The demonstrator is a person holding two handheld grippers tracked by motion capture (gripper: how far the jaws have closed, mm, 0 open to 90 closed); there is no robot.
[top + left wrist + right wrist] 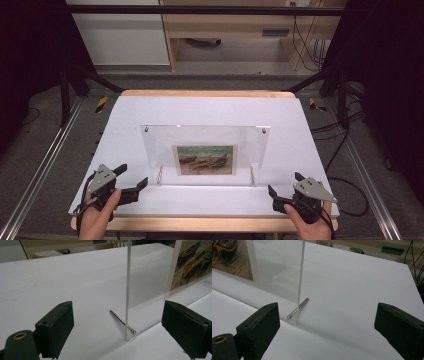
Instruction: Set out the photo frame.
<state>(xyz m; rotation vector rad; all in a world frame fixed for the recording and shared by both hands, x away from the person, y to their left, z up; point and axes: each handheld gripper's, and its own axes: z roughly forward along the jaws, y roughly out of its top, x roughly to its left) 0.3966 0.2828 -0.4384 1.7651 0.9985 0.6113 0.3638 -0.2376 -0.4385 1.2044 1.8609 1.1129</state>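
- A clear acrylic picture frame (205,150) stood upright near the middle of the white surface (210,110), propped on two metal pins.
- A painting of boats (205,160) sat low in the frame's centre.
- The left claw (131,181) rested at the near left corner of the surface, held in a hand (96,216), jaws wide apart and gripping nothing.
- From the left gripper view, the frame's edge (128,290) and one metal pin (122,321) lay between the jaws, farther off and untouched.
- The right claw (285,184) lay at the near right corner, jaws likewise spread and empty.
- The right gripper view showed the other pin (298,308) crossing the frame's foot, apart from both jaws.
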